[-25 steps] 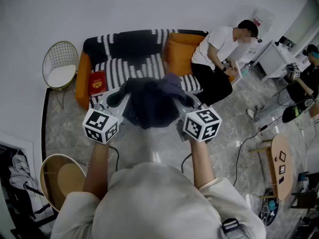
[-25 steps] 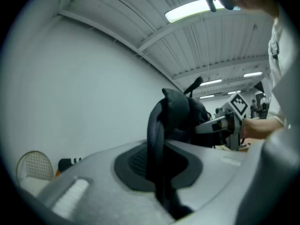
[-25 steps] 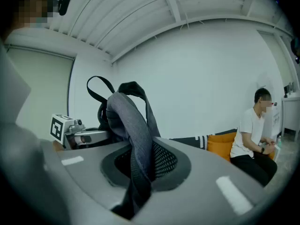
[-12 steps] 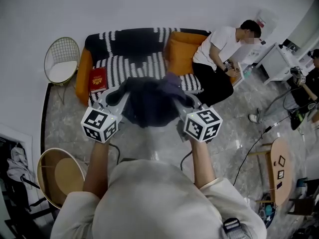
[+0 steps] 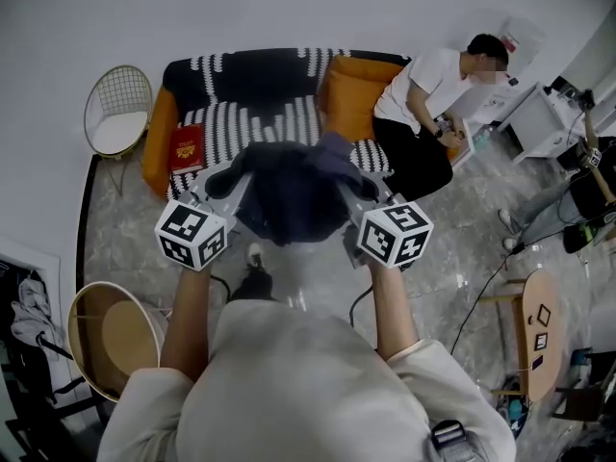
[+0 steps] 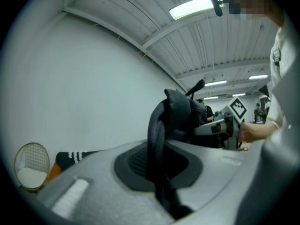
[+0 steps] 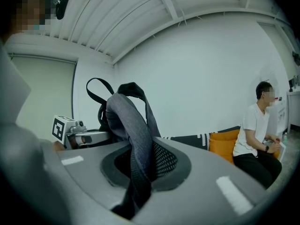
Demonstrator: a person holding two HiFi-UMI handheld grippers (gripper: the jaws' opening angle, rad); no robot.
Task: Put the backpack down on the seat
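Observation:
A dark backpack [image 5: 289,195] hangs in the air between my two grippers, above the floor just in front of the sofa seat [image 5: 260,123]. My left gripper [image 5: 229,186] is shut on one dark shoulder strap [image 6: 157,139], which runs up out of its jaws. On the other side my right gripper [image 5: 352,187] is shut on a grey padded strap [image 7: 133,144]. In the right gripper view the backpack's top loop [image 7: 96,90] stands up beside the left gripper's marker cube [image 7: 61,125].
A striped black-and-white blanket covers the sofa, with a red book [image 5: 186,147] at its left end and an orange cushion [image 5: 351,104] to the right. A person [image 5: 423,94] sits at its right end. A wire chair [image 5: 115,123], a round basket chair [image 5: 106,340] and a small table [image 5: 539,325] stand around.
A shoe has come into view on the floor under the backpack. Both grippers still hold the backpack up before the sofa, which has shifted slightly in view.

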